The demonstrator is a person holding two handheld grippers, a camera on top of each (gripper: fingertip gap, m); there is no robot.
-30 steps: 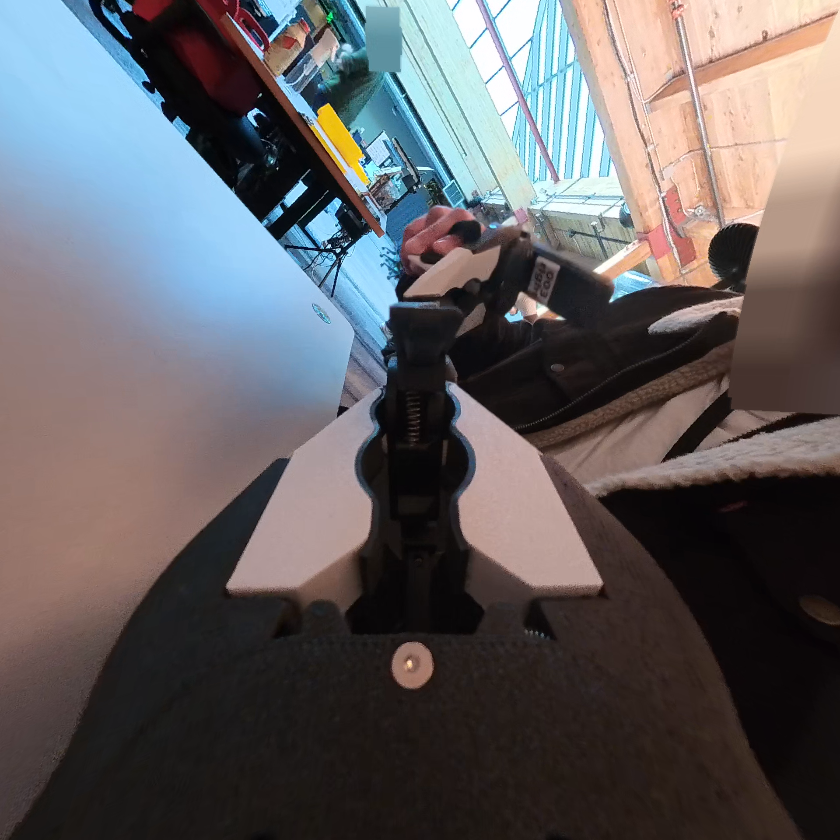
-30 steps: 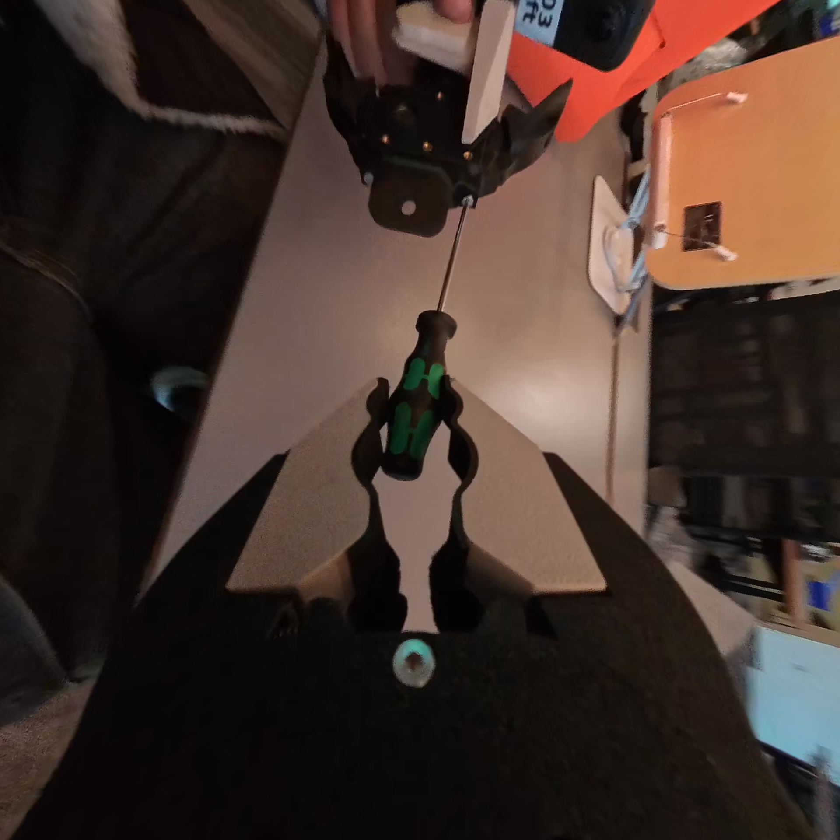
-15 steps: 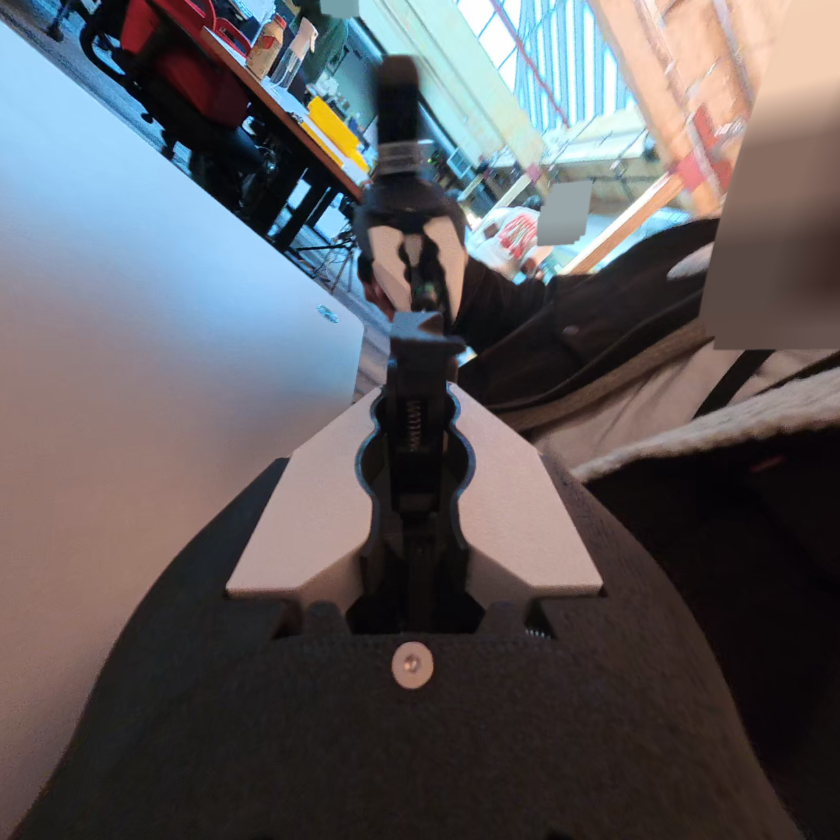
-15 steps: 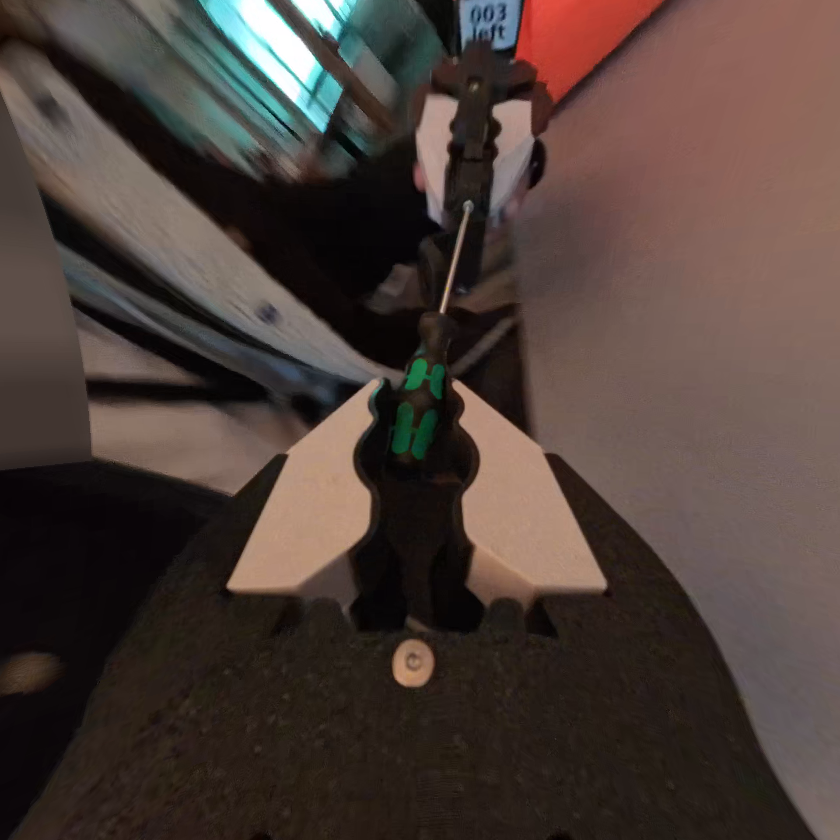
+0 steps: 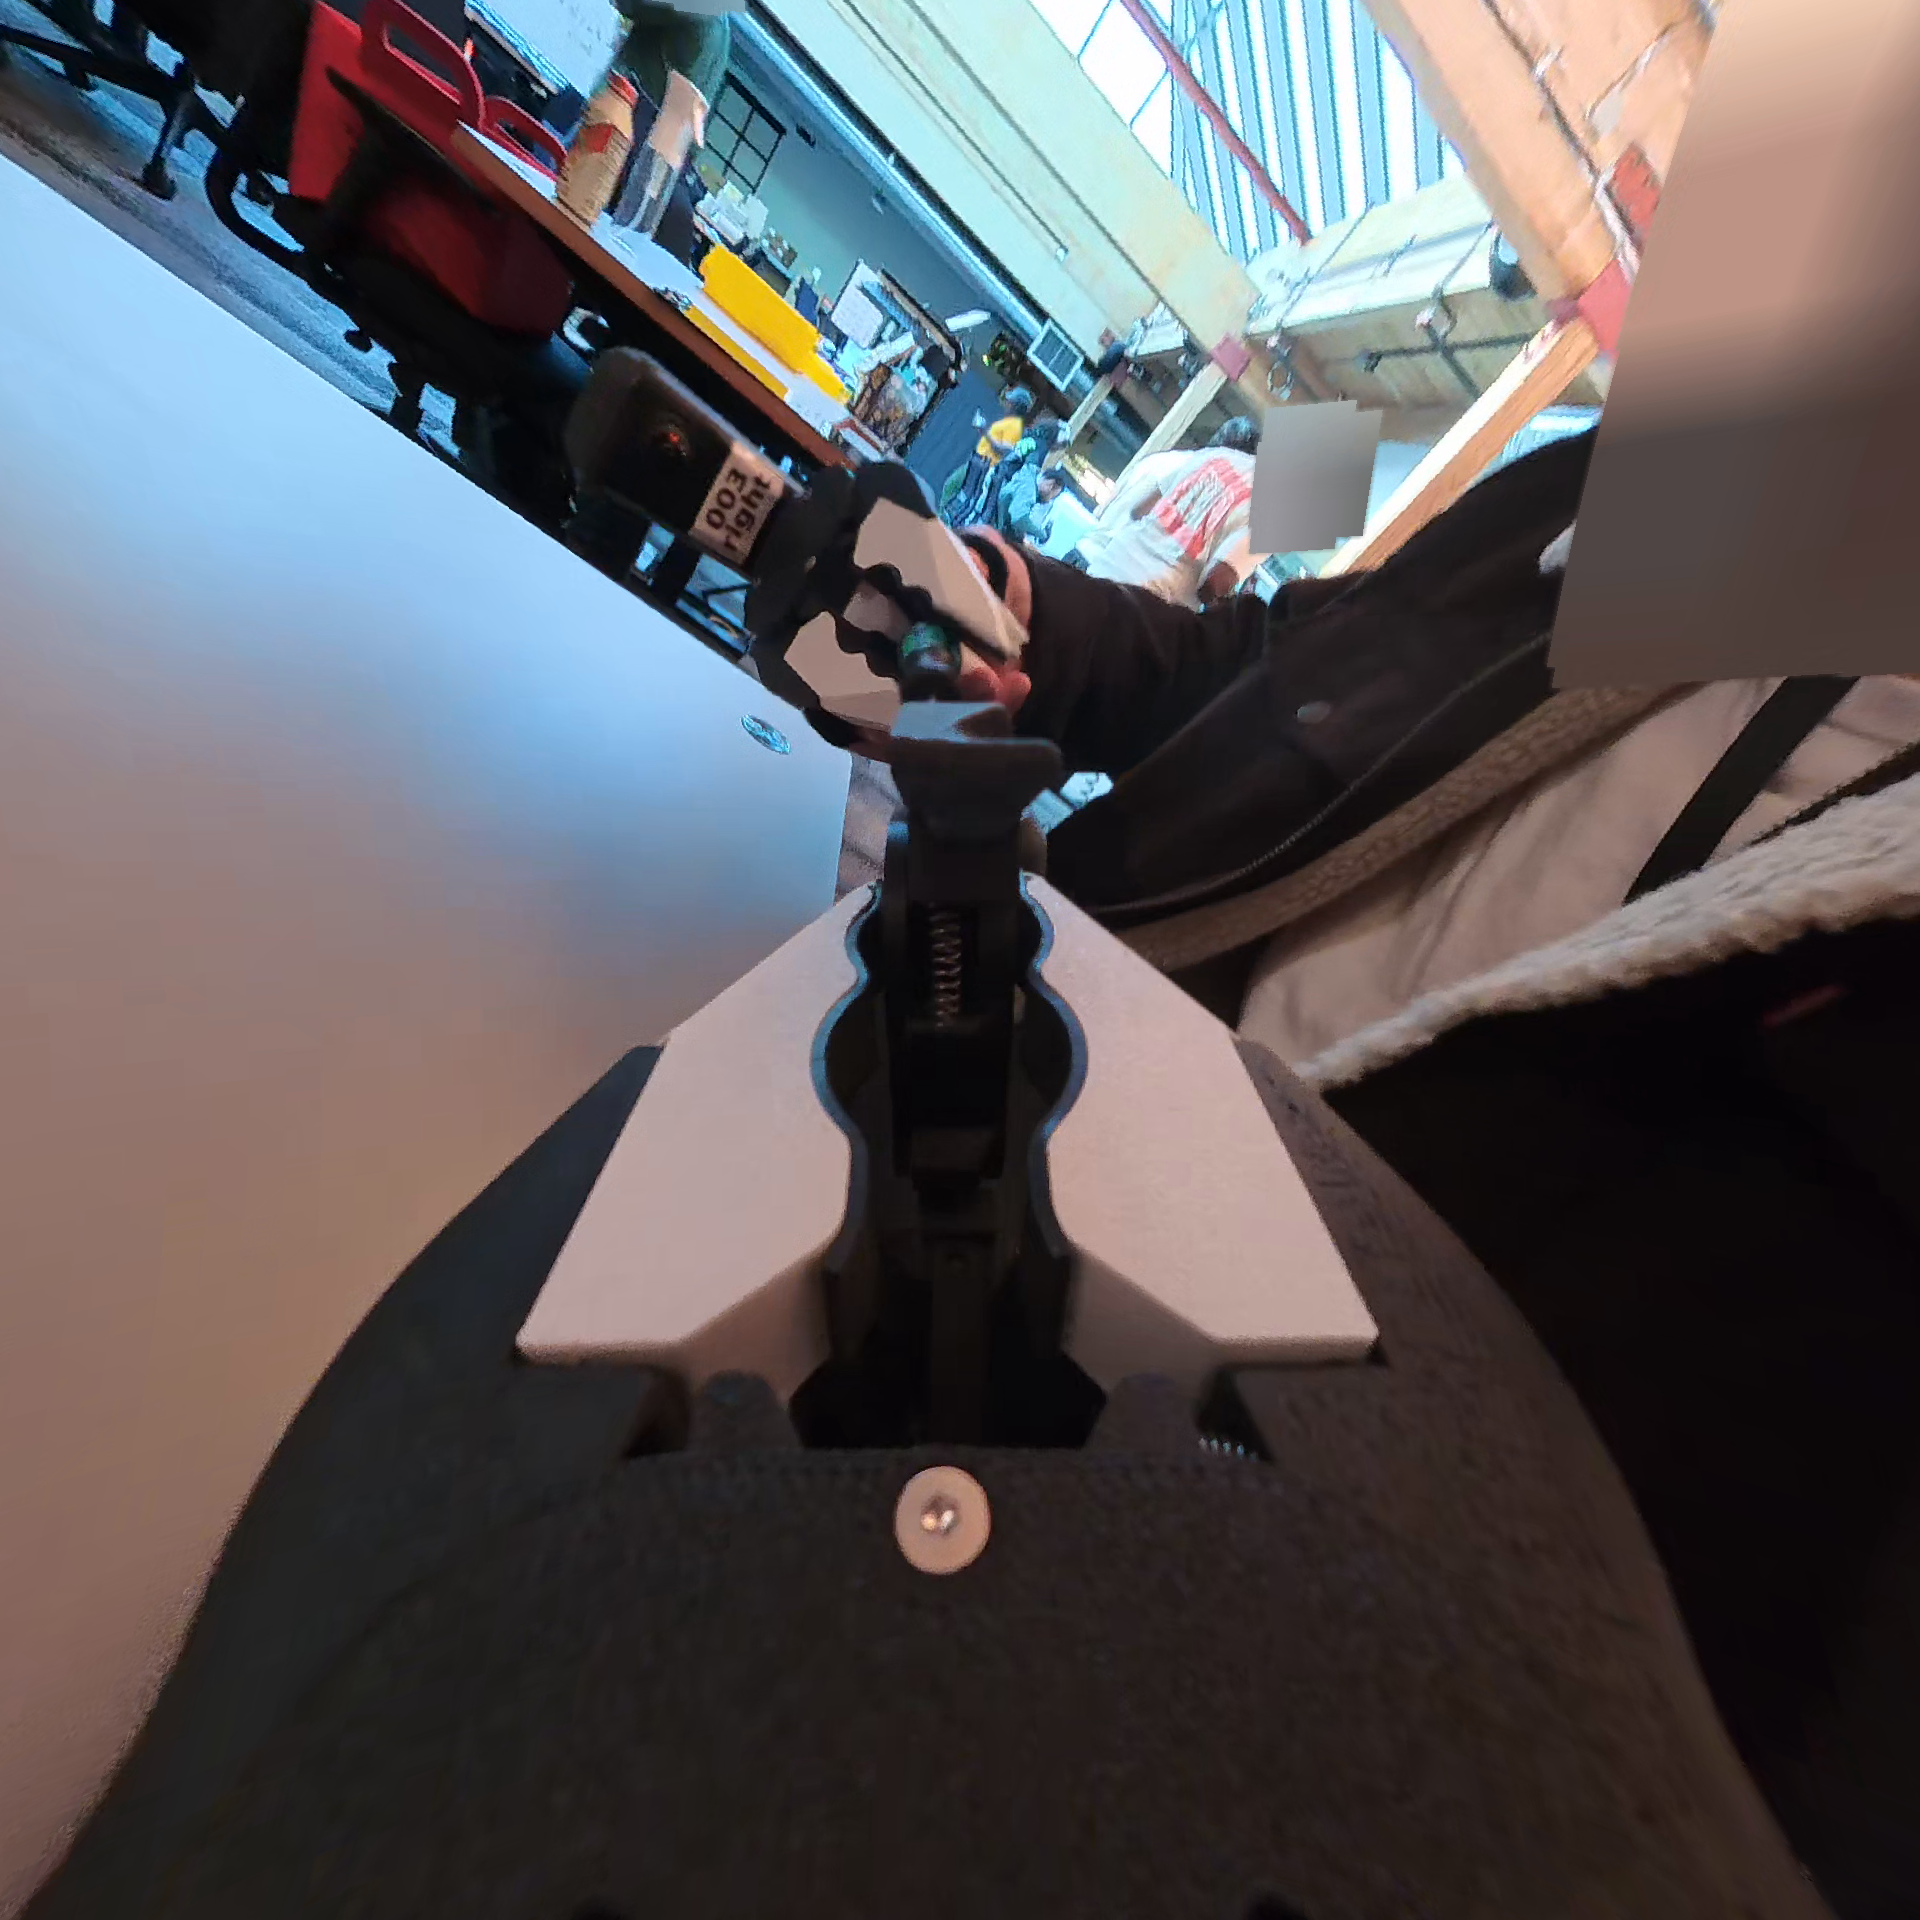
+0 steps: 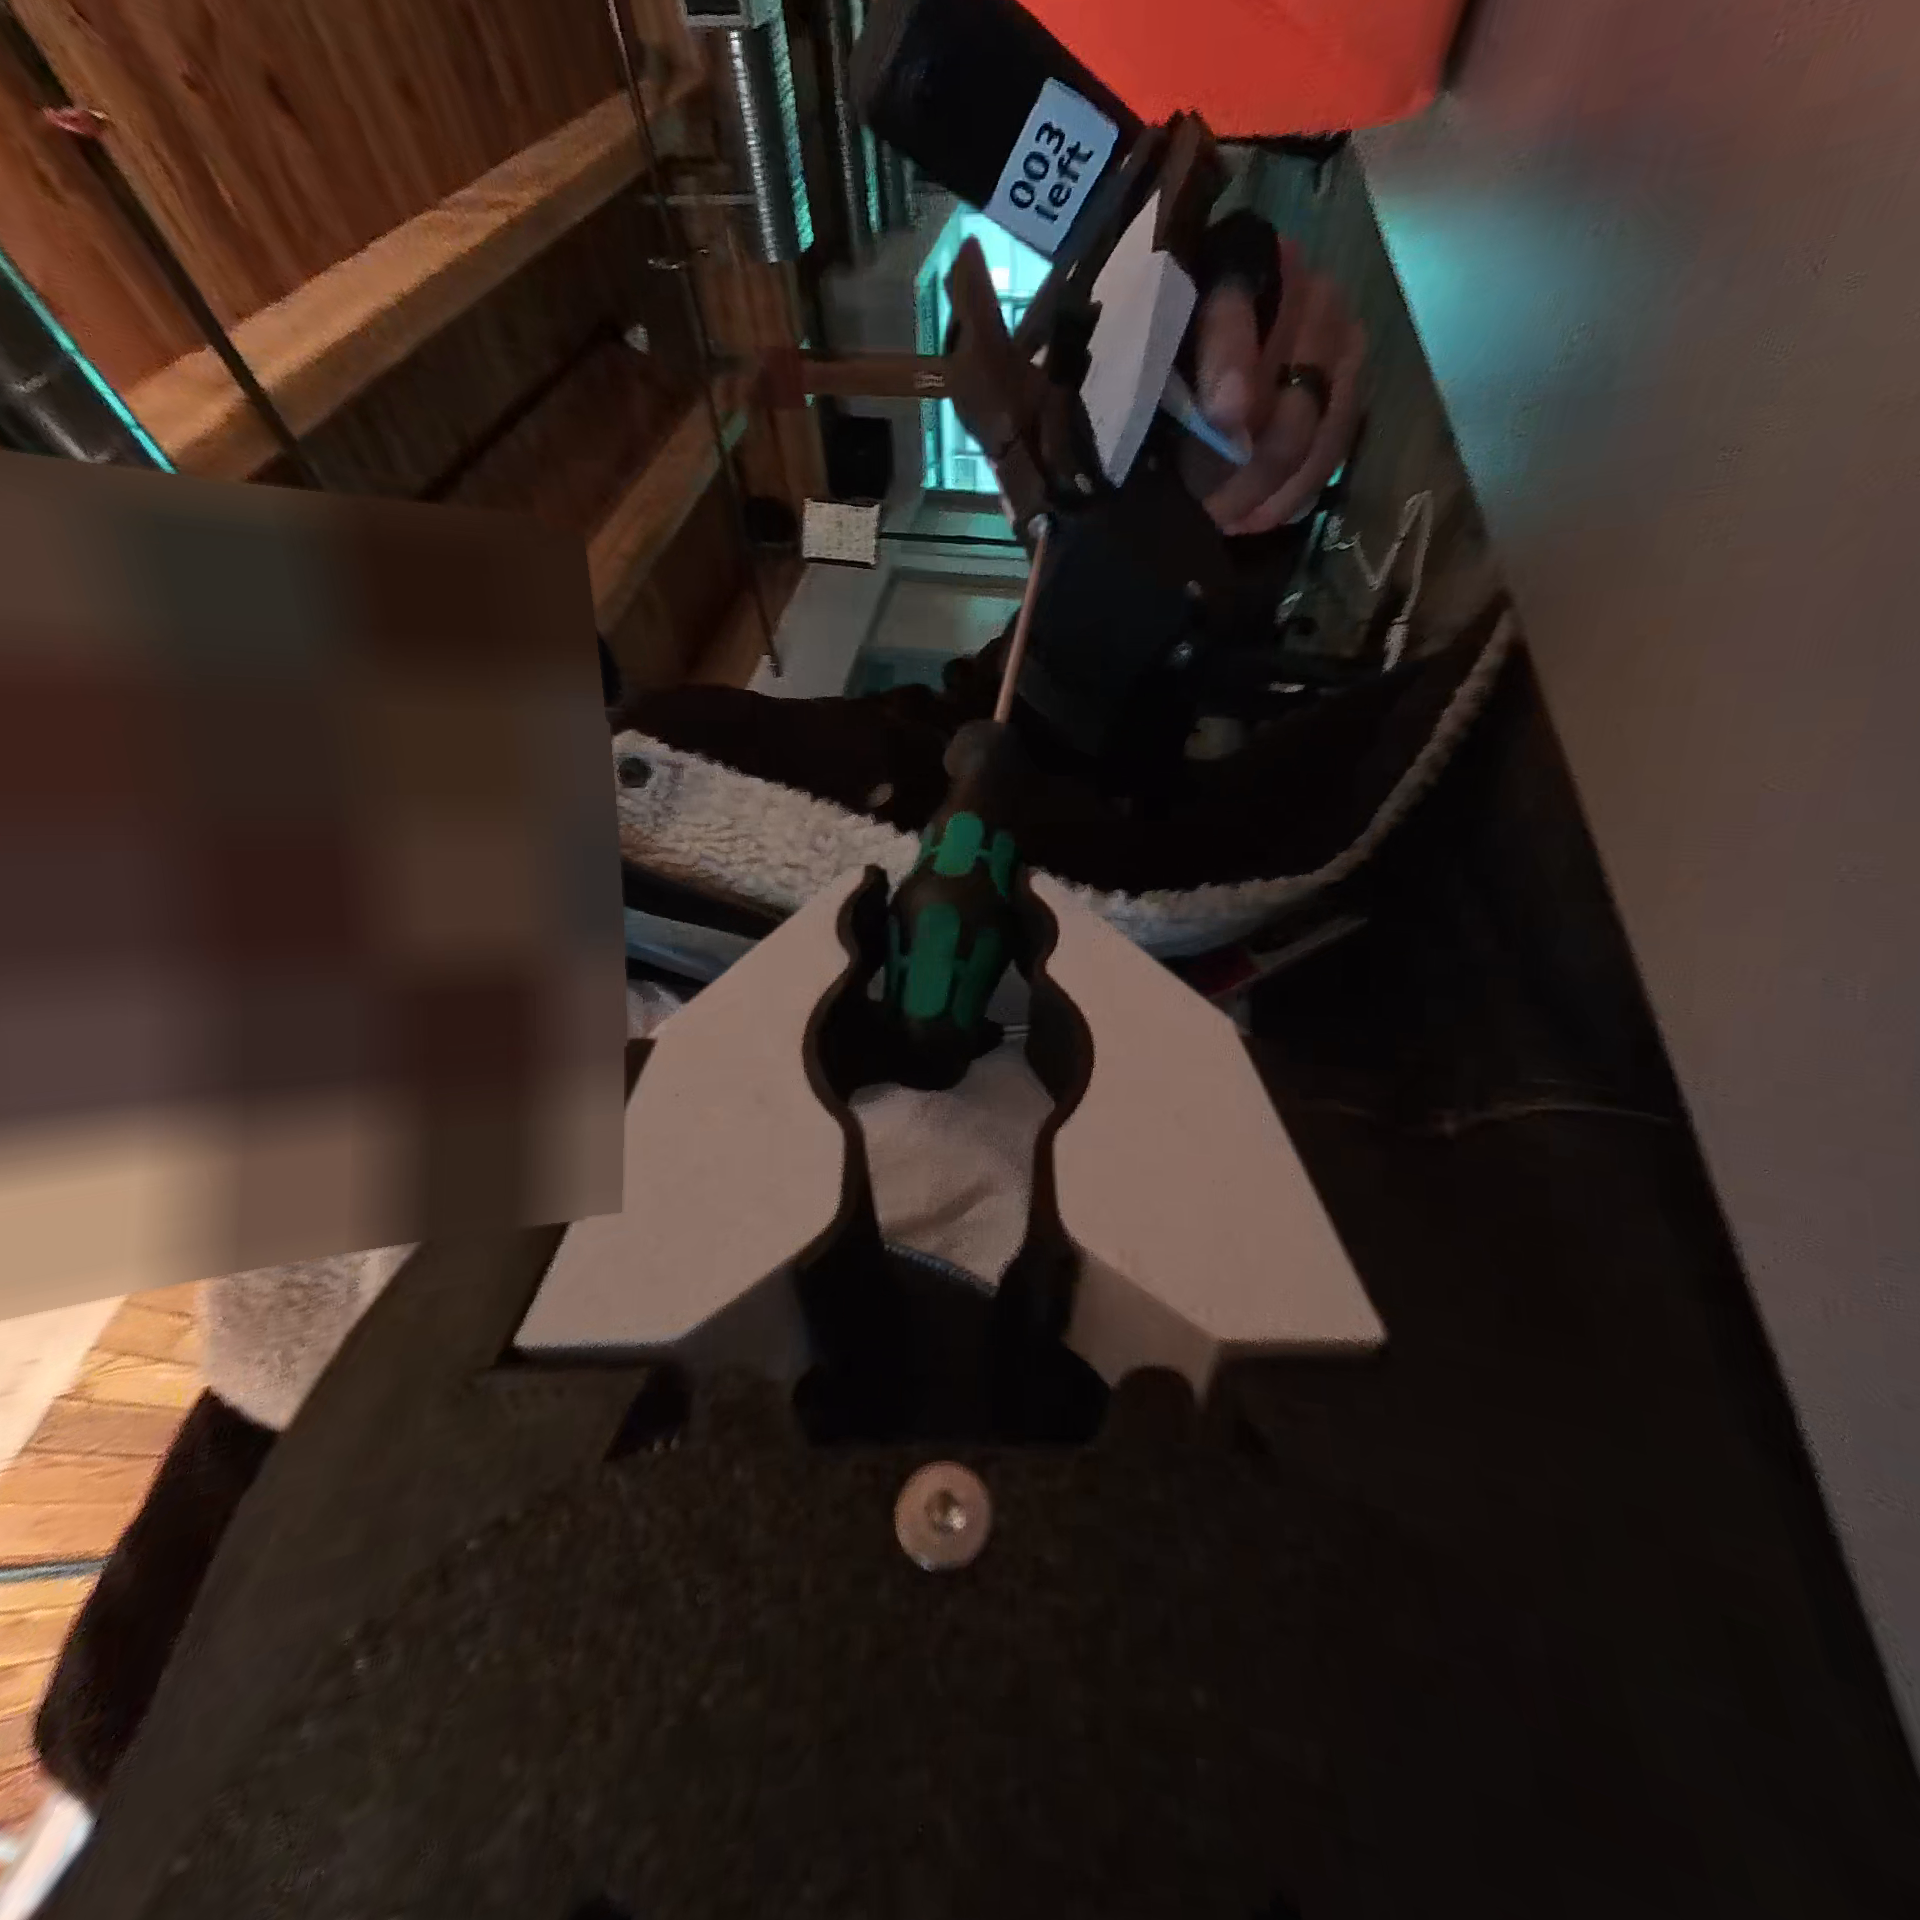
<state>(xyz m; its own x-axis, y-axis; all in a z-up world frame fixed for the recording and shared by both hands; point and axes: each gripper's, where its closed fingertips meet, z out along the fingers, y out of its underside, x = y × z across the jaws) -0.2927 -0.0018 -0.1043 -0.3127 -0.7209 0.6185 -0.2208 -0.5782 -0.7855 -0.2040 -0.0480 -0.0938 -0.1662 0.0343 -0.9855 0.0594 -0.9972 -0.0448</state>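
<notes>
The white table (image 5: 312,831) lies alongside both tools. The left gripper (image 5: 951,935) is clamped on a black spring clamp (image 5: 961,831); the right gripper (image 6: 951,935) pinches a green-handled screwdriver (image 6: 951,935). The screwdriver's tip meets a screw (image 6: 1037,525) on that clamp, so shaft alignment and a steady clamp appear essential.

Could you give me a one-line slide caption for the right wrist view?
Right gripper clamps a green-and-black-handled screwdriver, its thin metal shaft tip meeting the black part held by the left gripper.

White surface (image 5: 312,779) fills left; behind it red chairs (image 5: 416,208) & a long bench w/ yellow bins (image 5: 753,312). Timber beams (image 5: 1455,177), skylight (image 5: 1226,94) overhead, daylight bright.
</notes>
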